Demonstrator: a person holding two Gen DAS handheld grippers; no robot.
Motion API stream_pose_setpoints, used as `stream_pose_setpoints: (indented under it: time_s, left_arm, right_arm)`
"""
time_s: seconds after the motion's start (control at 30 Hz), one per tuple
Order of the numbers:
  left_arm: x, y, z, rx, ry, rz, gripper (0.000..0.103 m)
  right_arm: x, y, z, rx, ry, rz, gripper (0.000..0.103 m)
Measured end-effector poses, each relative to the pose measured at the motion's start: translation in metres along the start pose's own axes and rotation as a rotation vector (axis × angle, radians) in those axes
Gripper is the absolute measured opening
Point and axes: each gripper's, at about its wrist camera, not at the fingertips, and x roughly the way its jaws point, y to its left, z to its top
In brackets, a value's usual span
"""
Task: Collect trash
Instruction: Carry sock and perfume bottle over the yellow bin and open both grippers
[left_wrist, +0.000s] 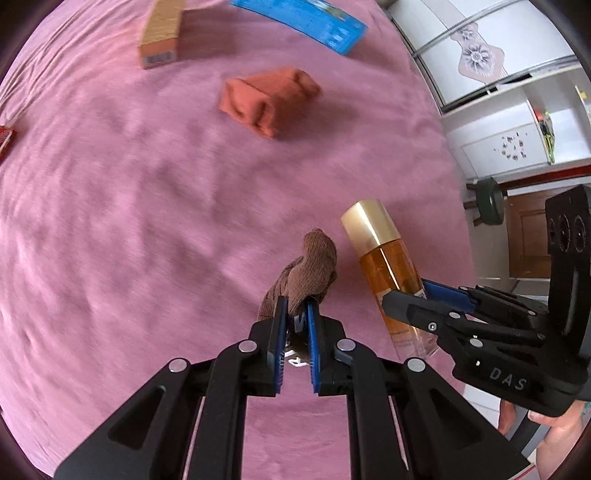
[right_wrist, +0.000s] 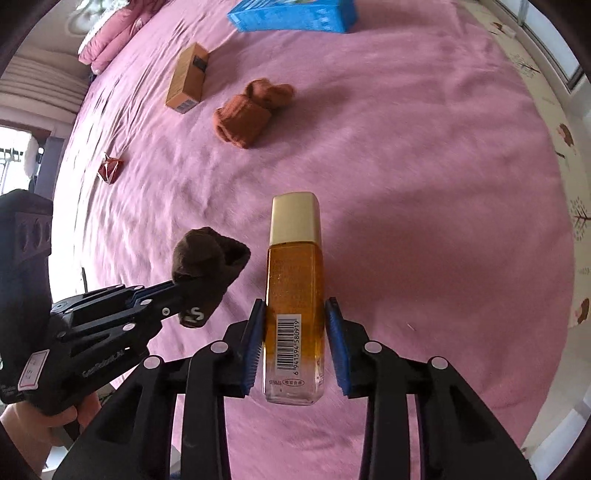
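My left gripper (left_wrist: 295, 301) is shut on a brown sock (left_wrist: 314, 266), whose loose end sticks up past the fingertips above the pink bedspread (left_wrist: 129, 203). Just to its right, my right gripper (left_wrist: 406, 293) is shut on a glass bottle (left_wrist: 384, 258) of amber liquid with a gold cap. In the right wrist view the bottle (right_wrist: 293, 266) stands lengthwise between the blue pads of the right gripper (right_wrist: 295, 306), barcode facing me, lifted off the bed. The left gripper (right_wrist: 173, 291) comes in from the left there, holding the sock (right_wrist: 207, 266).
A rust-orange rolled sock (right_wrist: 247, 114) lies further up the bed, with a tan carton (right_wrist: 186, 79), a blue box (right_wrist: 291, 14) and a red wrapper (right_wrist: 109, 169) around it. Pink pillows (right_wrist: 110, 33) lie at the far left. The bed's edge and white cabinets (left_wrist: 491, 122) are at right.
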Motion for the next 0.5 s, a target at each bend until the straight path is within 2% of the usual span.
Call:
stream_pose_setpoints:
  time_s: [0.27,0.5]
  left_arm:
    - [0.013,-0.061,-0.009,0.074,0.023,-0.011,0.011]
    - [0.032,-0.129,-0.007,0.191,0.052,-0.018,0.011]
  right_arm:
    - [-0.041,-0.057,-0.034,0.092,-0.06,-0.003,0.032]
    - [-0.075,-0.112,-0.056,0.176,-0.119,-0.014,0.032]
